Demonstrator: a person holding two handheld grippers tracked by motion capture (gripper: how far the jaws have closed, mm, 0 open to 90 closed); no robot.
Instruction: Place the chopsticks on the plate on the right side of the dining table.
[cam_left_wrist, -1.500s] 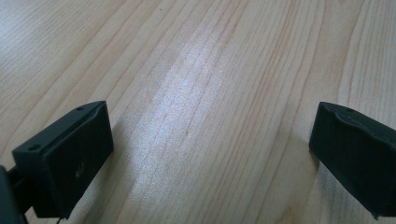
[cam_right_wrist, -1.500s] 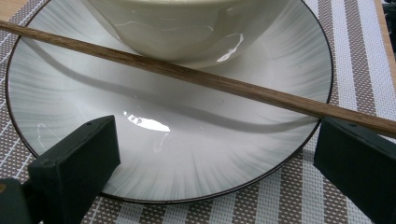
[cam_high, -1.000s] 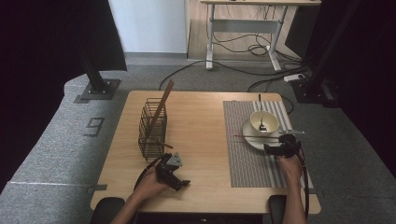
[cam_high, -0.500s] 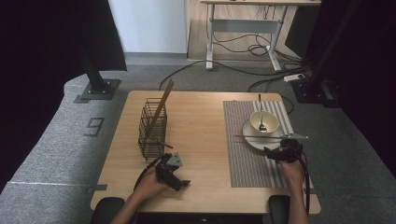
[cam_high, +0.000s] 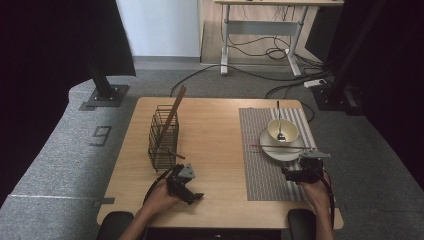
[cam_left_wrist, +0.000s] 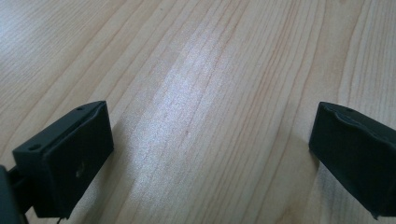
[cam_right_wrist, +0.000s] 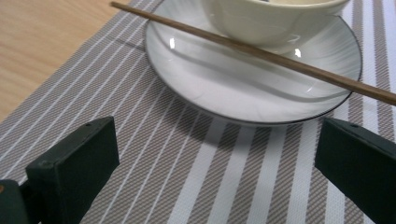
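A cream bowl (cam_high: 283, 131) with a spoon (cam_high: 279, 122) in it stands on a white plate (cam_high: 295, 153) on the striped placemat (cam_high: 260, 170). One brown chopstick (cam_high: 272, 147) lies across the plate's front rim, also as the chopstick (cam_right_wrist: 261, 52) in the right gripper view. My right gripper (cam_high: 295, 175) sits open on the placemat just in front of the plate (cam_right_wrist: 224, 88), nothing between its jaws. My left gripper (cam_high: 192, 192) rests open low over the bare wooden table (cam_left_wrist: 210, 84). A second chopstick (cam_high: 172, 116) leans in the wire basket (cam_high: 163, 137).
The wire basket stands at the table's left middle, behind my left hand. A short brown stick (cam_high: 176, 154) pokes from the basket's lower right side. Cables and a desk frame lie on the floor beyond the table.
My right gripper has drawn back toward the table's front edge, away from the plate. The left gripper has stayed where it was.
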